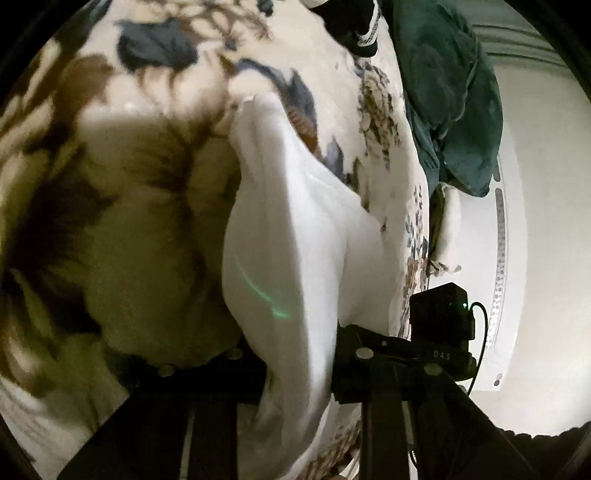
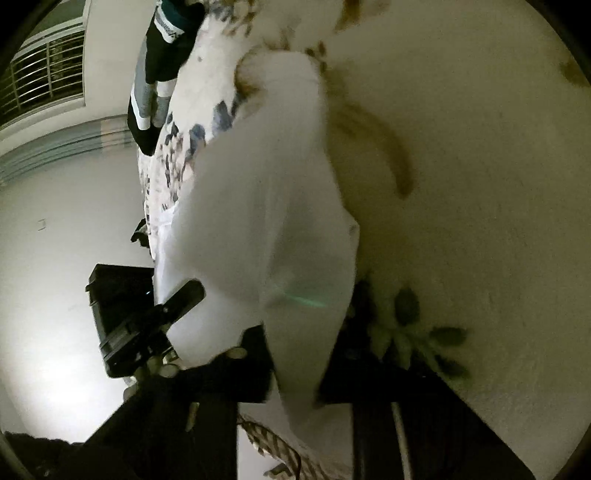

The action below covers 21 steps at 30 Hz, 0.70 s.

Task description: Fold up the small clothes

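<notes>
Left hand-held gripper (image 1: 299, 373) is pinched on a white garment (image 1: 295, 229); the cloth runs down between its dark fingers (image 1: 384, 402) and hides the tips, so the grip reads only from fabric bunched in the gap. From there the white garment stretches ahead and slightly left of the left hand-held gripper, taut, motion-blurred, with a green light streak on it. Behind it lies a bed (image 1: 122, 206) with a cream cover printed in brown and grey-blue leaves. Far ahead and to the right of the left hand-held gripper sits a dark green blanket (image 1: 450, 96), bunched at the bed's edge, with a black striped garment (image 1: 358, 26) just left of it at the top. A white wall (image 1: 535, 221) is off to the right. The right wrist view shows the right hand-held gripper (image 2: 295, 365) also clamped on the white garment (image 2: 266, 192), fabric pulled down between its fingers (image 2: 255, 365) and spreading ahead of it. The bed (image 2: 461, 166) fills the area right of the right hand-held gripper. Left of it is the other gripper body (image 2: 140, 321), black, touching the garment's edge. Far ahead-left hangs the black striped garment (image 2: 162, 62) over the bed's edge, and a barred window (image 2: 44, 74) is at far left.
</notes>
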Each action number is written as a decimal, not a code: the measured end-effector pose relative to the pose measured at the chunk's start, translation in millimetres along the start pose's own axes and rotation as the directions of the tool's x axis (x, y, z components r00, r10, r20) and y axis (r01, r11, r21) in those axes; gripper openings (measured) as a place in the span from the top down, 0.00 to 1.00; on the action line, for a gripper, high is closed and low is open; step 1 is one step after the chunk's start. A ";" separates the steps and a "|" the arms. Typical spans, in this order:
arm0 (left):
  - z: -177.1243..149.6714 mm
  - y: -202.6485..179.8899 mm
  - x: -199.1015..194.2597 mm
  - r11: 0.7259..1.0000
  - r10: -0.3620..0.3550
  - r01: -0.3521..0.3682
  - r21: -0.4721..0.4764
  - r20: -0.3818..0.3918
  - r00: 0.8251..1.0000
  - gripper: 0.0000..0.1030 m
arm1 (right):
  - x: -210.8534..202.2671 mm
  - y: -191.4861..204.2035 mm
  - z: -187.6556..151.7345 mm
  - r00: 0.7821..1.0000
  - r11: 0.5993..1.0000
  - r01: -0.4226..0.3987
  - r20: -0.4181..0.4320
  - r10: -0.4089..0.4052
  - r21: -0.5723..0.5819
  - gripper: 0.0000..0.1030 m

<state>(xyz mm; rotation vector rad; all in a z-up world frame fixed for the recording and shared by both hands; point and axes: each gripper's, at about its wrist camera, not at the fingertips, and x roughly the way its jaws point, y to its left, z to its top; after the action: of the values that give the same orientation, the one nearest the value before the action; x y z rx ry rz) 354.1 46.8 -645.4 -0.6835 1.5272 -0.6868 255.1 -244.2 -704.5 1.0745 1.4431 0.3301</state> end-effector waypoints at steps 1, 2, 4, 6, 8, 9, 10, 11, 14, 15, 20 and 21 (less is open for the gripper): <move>0.2 -2.5 -2.3 1.000 -0.005 0.005 -0.006 0.007 1.000 0.82 | -2.8 5.1 -0.4 1.000 1.000 0.010 0.006 -0.010 -0.007 0.86; 1.4 -6.7 -7.2 1.000 -0.014 0.014 -0.011 0.017 1.000 0.82 | -6.6 10.7 -0.5 1.000 1.000 0.018 0.013 -0.018 -0.016 0.86; 5.4 -11.1 -16.2 1.000 -0.022 0.023 -0.007 0.026 0.999 0.82 | -16.7 25.9 1.4 0.999 0.999 0.027 0.028 -0.026 -0.027 0.87; 14.5 -23.7 -29.3 1.000 -0.029 0.029 0.004 0.045 0.999 0.82 | -25.6 42.7 7.0 0.999 0.999 0.032 0.040 -0.030 -0.043 0.87; 24.9 -34.1 -38.0 0.999 -0.035 0.034 0.017 0.061 0.998 0.82 | -37.4 66.0 16.9 0.998 0.997 0.041 0.053 -0.037 -0.072 0.87; 36.1 -43.8 -47.5 0.999 -0.040 0.037 0.033 0.078 0.996 0.82 | -43.1 78.0 23.2 0.997 0.995 0.044 0.060 -0.038 -0.091 0.87; 42.9 -47.8 -52.7 0.998 -0.042 0.039 0.041 0.087 0.995 0.82 | -48.2 93.3 32.1 0.997 0.992 0.050 0.068 -0.043 -0.113 0.87; 54.2 -53.2 -61.0 0.998 -0.044 0.039 0.050 0.103 0.994 0.82 | -52.5 109.0 43.1 0.996 0.989 0.054 0.075 -0.044 -0.135 0.87; 102.4 -74.4 -84.5 0.996 -0.047 0.035 0.076 0.160 0.986 0.82 | -58.9 150.6 79.2 0.993 0.979 0.065 0.106 -0.046 -0.191 0.87; 114.7 -78.1 -88.8 0.996 -0.045 0.032 0.080 0.172 0.984 0.82 | -59.9 164.7 94.1 0.992 0.975 0.070 0.119 -0.046 -0.209 0.87; 208.6 -93.3 -116.3 0.995 -0.024 -0.004 0.102 0.272 0.962 0.82 | -54.6 237.7 180.6 0.982 0.953 0.082 0.188 -0.027 -0.292 0.87; 228.9 -93.4 -121.1 0.995 -0.017 -0.013 0.099 0.292 0.956 0.82 | -52.1 248.9 197.4 0.981 0.949 0.079 0.194 -0.019 -0.304 0.87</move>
<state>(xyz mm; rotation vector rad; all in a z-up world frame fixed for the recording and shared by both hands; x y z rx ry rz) 592.1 72.3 -509.4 -0.6778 1.2118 -0.6287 524.1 -229.5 -528.2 0.7901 1.1987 0.3939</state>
